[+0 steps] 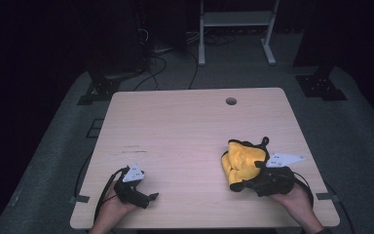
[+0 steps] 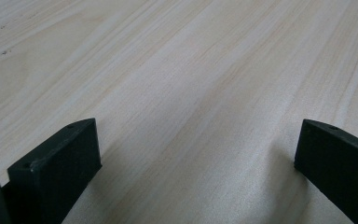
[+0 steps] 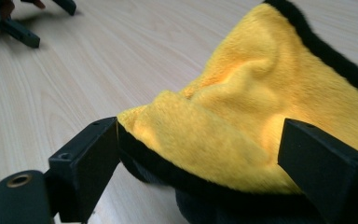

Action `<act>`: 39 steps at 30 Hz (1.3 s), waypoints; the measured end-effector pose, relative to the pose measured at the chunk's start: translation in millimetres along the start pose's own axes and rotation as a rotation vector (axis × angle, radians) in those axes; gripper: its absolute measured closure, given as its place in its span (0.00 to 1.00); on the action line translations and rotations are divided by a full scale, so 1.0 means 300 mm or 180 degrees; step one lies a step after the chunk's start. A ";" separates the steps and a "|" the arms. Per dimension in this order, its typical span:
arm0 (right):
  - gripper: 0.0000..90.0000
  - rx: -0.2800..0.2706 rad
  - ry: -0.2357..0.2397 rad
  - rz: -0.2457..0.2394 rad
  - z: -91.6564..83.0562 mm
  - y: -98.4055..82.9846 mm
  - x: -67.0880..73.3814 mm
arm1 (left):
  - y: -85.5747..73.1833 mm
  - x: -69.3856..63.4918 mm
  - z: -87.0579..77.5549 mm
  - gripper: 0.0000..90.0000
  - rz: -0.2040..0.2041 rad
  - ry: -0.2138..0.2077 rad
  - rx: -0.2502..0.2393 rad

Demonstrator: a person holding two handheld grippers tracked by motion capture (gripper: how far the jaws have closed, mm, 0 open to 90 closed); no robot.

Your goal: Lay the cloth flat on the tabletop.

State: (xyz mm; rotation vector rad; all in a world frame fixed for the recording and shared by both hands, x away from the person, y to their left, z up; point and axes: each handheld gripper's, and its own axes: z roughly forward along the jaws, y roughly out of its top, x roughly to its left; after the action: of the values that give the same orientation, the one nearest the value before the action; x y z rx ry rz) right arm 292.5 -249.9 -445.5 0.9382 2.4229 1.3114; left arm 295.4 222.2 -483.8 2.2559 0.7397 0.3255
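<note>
A crumpled yellow cloth (image 1: 241,158) with a black hem lies bunched on the right half of the wooden table (image 1: 185,126). My right gripper (image 1: 247,182) comes at it from the near right side, jaws wide. In the right gripper view a fold of the cloth (image 3: 261,93) bulges between the jaws of the right gripper (image 3: 200,144); its black hem touches the left jaw, and I see no squeeze on it. My left gripper (image 1: 151,197) rests low at the table's near left, held in a hand. Its jaws (image 2: 196,154) stand open over bare wood.
A round cable hole (image 1: 231,101) sits near the table's far edge. Behind the table, a white frame (image 1: 236,29) and cables stand on the dark floor. The left gripper (image 3: 14,25) shows far off in the right gripper view.
</note>
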 end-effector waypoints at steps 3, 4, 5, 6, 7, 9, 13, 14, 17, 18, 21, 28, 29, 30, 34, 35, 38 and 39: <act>0.14 0.0086 0.0018 -0.0026 0.033 0.006 0.000 | 0.000 0.000 0.000 0.00 -0.0002 0.0000 -0.0001; 0.15 0.0132 0.0011 -0.0019 0.047 0.007 0.000 | 0.000 0.000 0.000 0.00 -0.0002 0.0000 -0.0001; 0.16 0.0178 0.0002 -0.0016 0.059 0.008 -0.002 | 0.000 0.000 0.000 0.00 0.0000 0.0000 0.0001; 0.19 0.0210 0.0006 -0.0008 0.069 0.007 -0.006 | 0.000 0.001 0.000 0.00 0.0009 0.0000 0.0006; 0.29 0.0249 0.0003 0.0005 0.078 0.005 -0.011 | 0.000 0.001 -0.001 0.00 0.0011 -0.0001 0.0010; 0.41 0.0250 -0.0040 -0.0015 0.075 0.006 -0.016 | 0.000 0.000 0.000 0.00 0.0007 -0.0001 0.0006; 0.54 0.0271 -0.0012 0.0027 0.072 0.009 -0.025 | 0.000 0.000 -0.001 0.00 0.0007 -0.0001 0.0008; 0.60 0.0263 0.0001 0.0045 0.070 0.010 -0.028 | 0.000 0.000 -0.001 0.00 0.0007 -0.0001 0.0007; 0.76 0.0180 0.0026 0.0037 0.058 0.024 -0.034 | 0.000 0.000 -0.001 0.00 -0.0002 -0.0002 0.0008; 0.78 0.0154 0.0040 0.0029 0.057 0.030 -0.033 | 0.000 0.000 -0.001 0.00 -0.0004 0.0001 0.0008; 0.80 0.0059 0.0097 0.0011 0.055 0.057 -0.025 | 0.000 0.001 -0.001 0.00 -0.0005 0.0007 0.0008; 0.81 -0.0132 0.0325 -0.0018 0.055 0.124 0.001 | 0.004 -0.002 -0.002 0.00 -0.0014 0.0019 0.0048; 0.81 -0.0162 0.0360 -0.0036 0.056 0.134 0.007 | 0.007 -0.002 -0.001 0.00 -0.0017 0.0023 0.0053; 0.81 -0.0225 0.0444 -0.0065 0.059 0.153 0.020 | 0.015 -0.006 -0.004 0.00 -0.0008 0.0016 0.0028; 0.82 -0.0322 0.0619 -0.0113 0.073 0.190 0.044 | 0.042 -0.015 -0.015 0.00 -0.0015 -0.0017 -0.0156; 0.82 -0.0325 0.0639 -0.0130 0.076 0.196 0.049 | 0.052 -0.016 -0.018 0.00 0.0000 -0.0024 -0.0186; 0.82 -0.0370 0.0719 -0.0156 0.088 0.220 0.065 | 0.075 -0.022 -0.020 0.03 -0.0017 -0.0060 -0.0323; 0.82 -0.0370 0.0719 -0.0156 0.088 0.220 0.065 | 0.093 -0.026 -0.020 0.03 -0.0002 -0.0097 -0.0397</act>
State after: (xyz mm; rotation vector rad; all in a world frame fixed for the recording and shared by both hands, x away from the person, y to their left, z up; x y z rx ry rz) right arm 318.3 -194.0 -405.0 0.7313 2.4806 1.5983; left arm 297.9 205.0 -459.7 2.1384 0.6854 0.3273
